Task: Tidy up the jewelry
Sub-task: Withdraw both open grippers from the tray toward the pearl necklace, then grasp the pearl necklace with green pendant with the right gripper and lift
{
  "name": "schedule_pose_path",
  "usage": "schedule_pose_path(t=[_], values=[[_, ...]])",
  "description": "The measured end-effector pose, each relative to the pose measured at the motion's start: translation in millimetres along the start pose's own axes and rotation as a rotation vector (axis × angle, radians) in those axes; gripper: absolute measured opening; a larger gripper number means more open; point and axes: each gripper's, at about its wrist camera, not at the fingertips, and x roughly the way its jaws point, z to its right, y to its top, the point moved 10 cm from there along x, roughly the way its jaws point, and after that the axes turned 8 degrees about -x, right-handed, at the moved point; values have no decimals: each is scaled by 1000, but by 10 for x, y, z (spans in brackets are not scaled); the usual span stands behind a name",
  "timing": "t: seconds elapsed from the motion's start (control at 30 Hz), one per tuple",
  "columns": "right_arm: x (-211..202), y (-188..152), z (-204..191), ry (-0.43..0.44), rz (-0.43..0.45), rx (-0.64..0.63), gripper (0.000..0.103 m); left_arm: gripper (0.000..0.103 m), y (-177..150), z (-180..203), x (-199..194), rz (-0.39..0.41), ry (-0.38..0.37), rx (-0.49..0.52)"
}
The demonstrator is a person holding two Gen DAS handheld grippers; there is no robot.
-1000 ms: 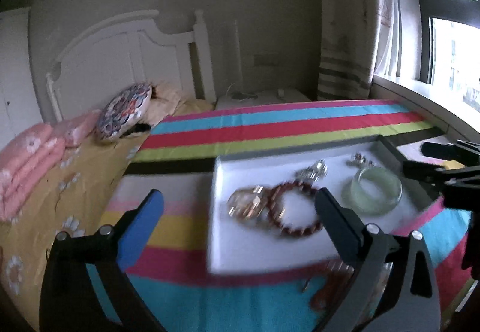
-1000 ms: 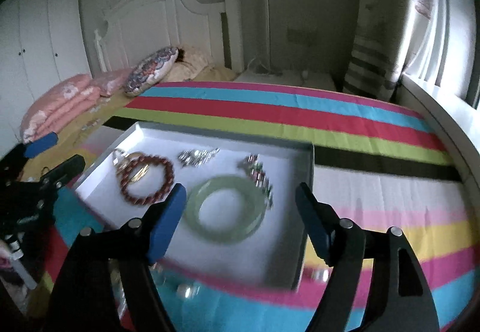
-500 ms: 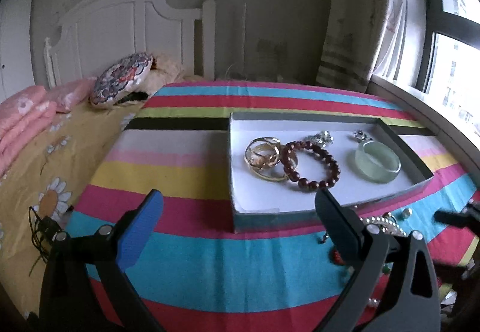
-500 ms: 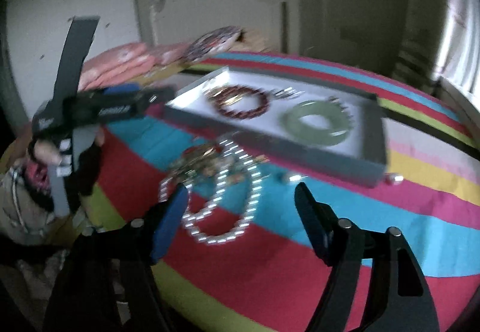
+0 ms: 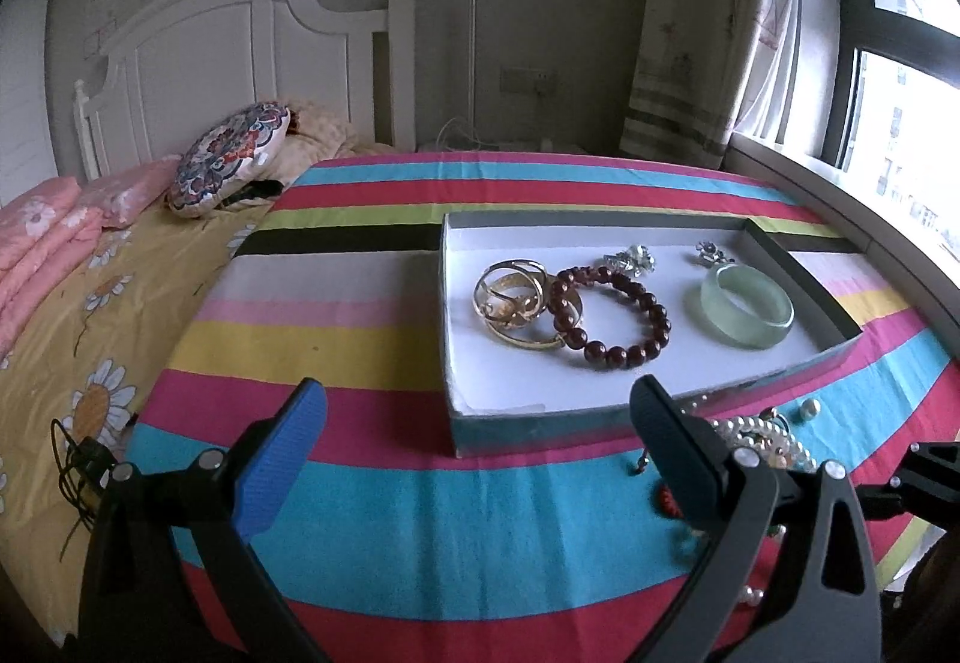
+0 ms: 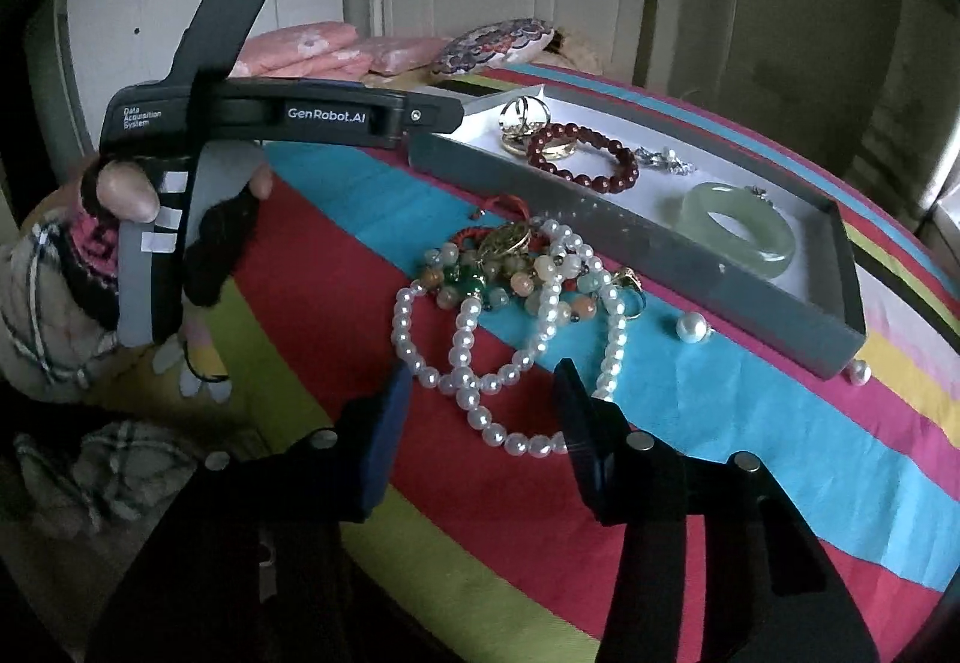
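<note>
A grey tray (image 5: 510, 420) (image 6: 600, 207) with a white floor lies on the striped cloth. It holds gold bangles (image 5: 510, 303) (image 6: 522, 120), a dark red bead bracelet (image 5: 612, 318) (image 6: 579, 156), a pale green jade bangle (image 5: 747, 303) (image 6: 738, 228) and silver pieces (image 5: 630, 261). A tangle of pearl strands (image 6: 480, 357) and coloured beads (image 6: 510, 273) lies in front of the tray. My right gripper (image 6: 483, 423) is open, just before the pearls. My left gripper (image 5: 477, 453) is open and empty, short of the tray; its body shows in the right wrist view (image 6: 288, 114).
Loose pearls (image 6: 690, 328) (image 5: 807, 410) lie by the tray's near wall. A bed with yellow sheet (image 5: 60, 315), pink quilts and a patterned cushion (image 5: 231, 162) stands left. A window and sill (image 5: 870, 195) run along the right.
Both grippers have drawn back from over the tray. The right one has swung down and left to the pearl tangle; the left one now hovers in front of the tray.
</note>
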Motion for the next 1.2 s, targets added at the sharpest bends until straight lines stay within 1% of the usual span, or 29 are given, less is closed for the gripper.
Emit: schedule_pose_path(t=[0.07, 0.13, 0.17, 0.23, 0.33, 0.4, 0.43, 0.57, 0.63, 0.67, 0.77, 1.03, 1.1, 1.13, 1.2], values=[[-2, 2, -1, -6, 8, -16, 43, 100, 1, 1, -2, 0, 0, 1], [-2, 4, -20, 9, 14, -29, 28, 100, 3, 1, -5, 2, 0, -1], [-12, 1, -31, 13, 15, -36, 24, 100, 2, 2, 1, 0, -1, -1], [-26, 1, -44, 16, 17, -43, 10, 100, 0, 3, 2, 0, 0, -1], [-58, 8, 2, 5, 35, -22, 9, 100, 0, 2, 1, 0, 0, 0], [-152, 61, 71, -22, 79, -1, 9, 100, 1, 3, 0, 0, 0, 1], [-207, 95, 120, -45, 101, 9, 9, 100, 1, 4, 1, 0, 0, 0], [-454, 204, 394, -193, 179, 45, 9, 100, 1, 5, -1, 1, 0, 0], [-573, 255, 500, -241, 217, 62, 9, 100, 1, 5, 0, 0, 1, 1], [-676, 292, 567, -265, 250, 79, 9, 100, -2, 5, 1, -1, 1, 0], [-941, 387, 689, -283, 337, 127, 9, 100, -2, 6, -1, 0, 0, 1], [-1421, 529, 852, -309, 485, 193, 9, 100, 2, 54, -1, -1, -6, 27], [-1534, 541, 894, -322, 511, 202, 9, 100, 12, 87, -52, 12, -4, 32], [-1570, 543, 918, -325, 515, 205, 9, 100, 12, 132, -89, 17, -21, 38], [-1610, 515, 990, -343, 519, 218, 9, 100, -50, 278, -157, -1, -86, 49]])
